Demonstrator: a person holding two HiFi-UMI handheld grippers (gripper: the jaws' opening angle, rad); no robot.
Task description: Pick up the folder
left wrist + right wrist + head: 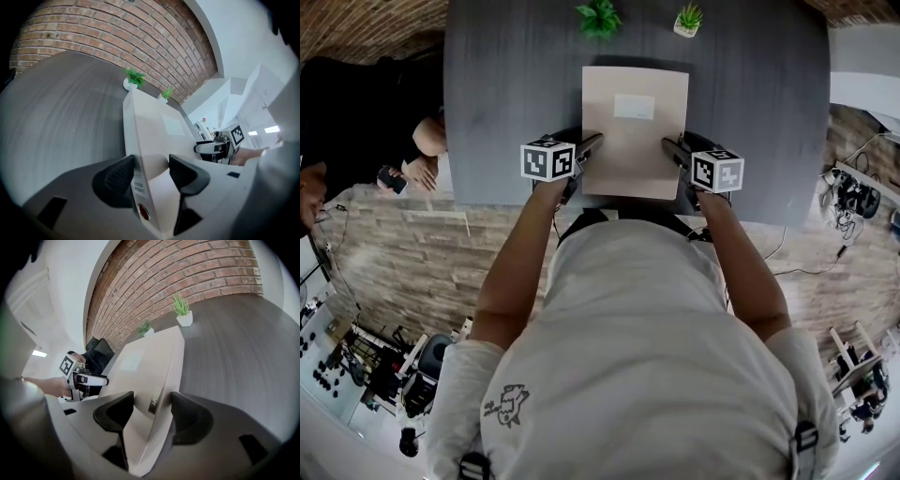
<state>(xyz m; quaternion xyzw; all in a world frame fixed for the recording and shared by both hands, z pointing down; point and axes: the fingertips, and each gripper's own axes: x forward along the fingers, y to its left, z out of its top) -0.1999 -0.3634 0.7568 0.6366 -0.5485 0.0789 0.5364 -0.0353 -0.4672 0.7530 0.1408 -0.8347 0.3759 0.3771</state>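
Observation:
A thick beige folder (635,141) with a white label lies on the dark grey table (506,94), its near edge at the table's front edge. My left gripper (592,145) holds its left side. In the left gripper view the folder's narrow side (136,154), with a label and a red finger hole, sits between the pads of this gripper (152,173), and both pads touch it. My right gripper (670,148) holds the right side the same way. In the right gripper view the folder's edge (157,399) fills the gap of that gripper (152,411).
Two small potted plants (599,17) (688,19) stand at the table's far edge behind the folder. A person in black (356,122) sits at the table's left end with a phone. Cables (853,197) lie on the floor to the right.

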